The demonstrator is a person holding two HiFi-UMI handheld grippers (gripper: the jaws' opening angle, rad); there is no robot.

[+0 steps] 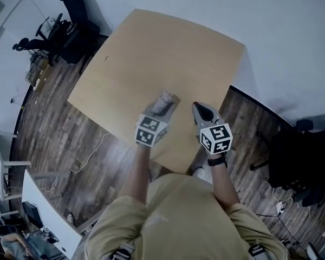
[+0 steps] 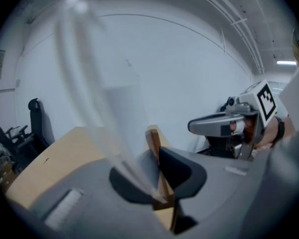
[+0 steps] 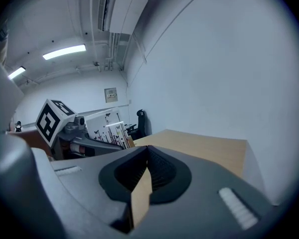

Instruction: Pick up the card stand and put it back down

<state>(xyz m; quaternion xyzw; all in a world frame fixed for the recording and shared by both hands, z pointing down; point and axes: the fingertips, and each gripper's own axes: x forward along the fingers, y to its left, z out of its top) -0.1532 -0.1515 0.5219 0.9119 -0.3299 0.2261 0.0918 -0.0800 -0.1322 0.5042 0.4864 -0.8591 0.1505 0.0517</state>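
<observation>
The card stand (image 1: 166, 99), a clear upright sheet on a small wooden base, hangs above the near part of the wooden table (image 1: 151, 53). My left gripper (image 1: 160, 111) is shut on it. In the left gripper view the jaws pinch the wooden base (image 2: 154, 143), and the clear sheet (image 2: 89, 83) slants up to the left. The right gripper (image 1: 199, 109) is lifted beside it on the right, shut and empty, apart from the stand. The right gripper view shows its pads (image 3: 159, 171) meeting, with the left gripper (image 3: 97, 143) and the stand's printed card (image 3: 111, 131) off to the left.
Black office chairs (image 1: 70, 20) stand past the table's far left corner. Another dark chair (image 1: 298, 161) sits on the wooden floor to the right. A white wall (image 1: 281, 31) runs behind the table. White furniture (image 1: 43, 205) lies at the lower left.
</observation>
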